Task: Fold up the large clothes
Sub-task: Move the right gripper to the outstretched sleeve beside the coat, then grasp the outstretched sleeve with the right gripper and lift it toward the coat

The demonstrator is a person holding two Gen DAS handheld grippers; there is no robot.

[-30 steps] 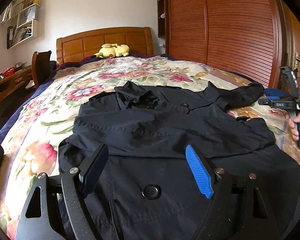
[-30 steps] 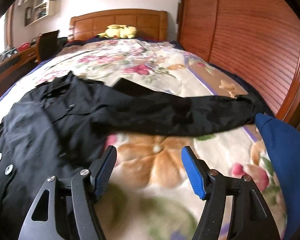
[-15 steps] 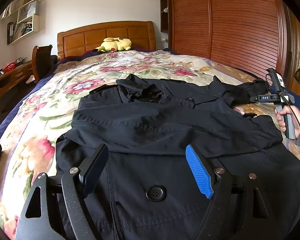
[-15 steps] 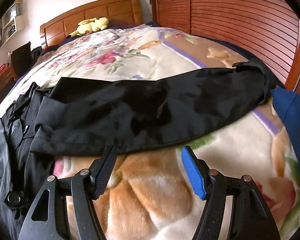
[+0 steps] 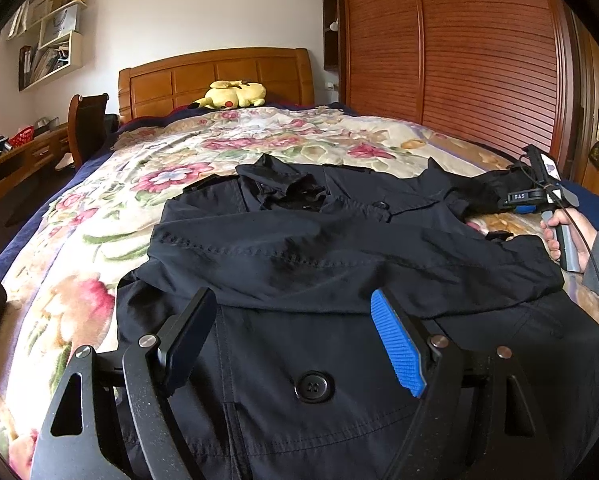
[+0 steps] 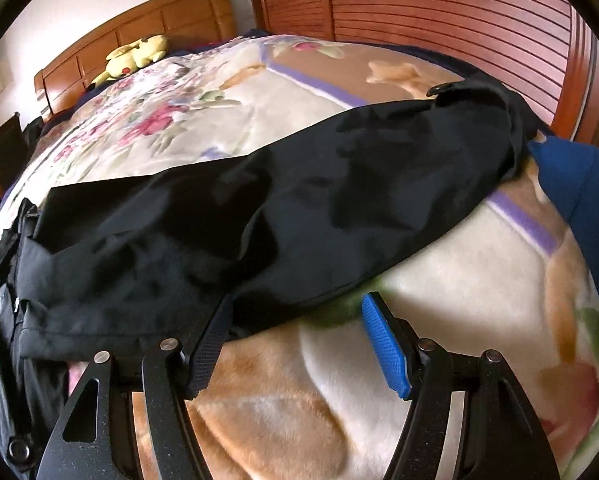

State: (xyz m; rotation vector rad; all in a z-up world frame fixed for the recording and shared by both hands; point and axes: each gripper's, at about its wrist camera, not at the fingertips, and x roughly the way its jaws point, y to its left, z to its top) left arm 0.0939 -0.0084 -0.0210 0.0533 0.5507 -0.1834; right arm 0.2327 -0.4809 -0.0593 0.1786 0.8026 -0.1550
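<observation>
Hovering low over the hem end of a black coat, the left gripper has its two jaws standing well apart with nothing between them; only the coat's front panel and one large black button show in the gap below. One sleeve is folded across the coat's chest, its stitched seam running level from side to side. Beyond it the collar lies crumpled and open toward the headboard.

The coat is spread flat on a flowered blanket that covers the bed. On the coat's far right side the other sleeve stretches straight out over the blanket toward the bed's edge, its cuff near a blue cloth at that edge. The right gripper sits just beside this sleeve's near edge, jaws spread, gripping nothing; its dark pad overlaps the sleeve's hem in view, and whether it touches cannot be told, while the blue pad is over bare blanket. In the left wrist view a hand in a grey sleeve holds that gripper's handle, with a cable trailing from it.

Farther up the bed a yellow plush toy rests against the wooden headboard. A slatted wooden wardrobe fills the right wall, and a desk with wall shelves stands at the left.
</observation>
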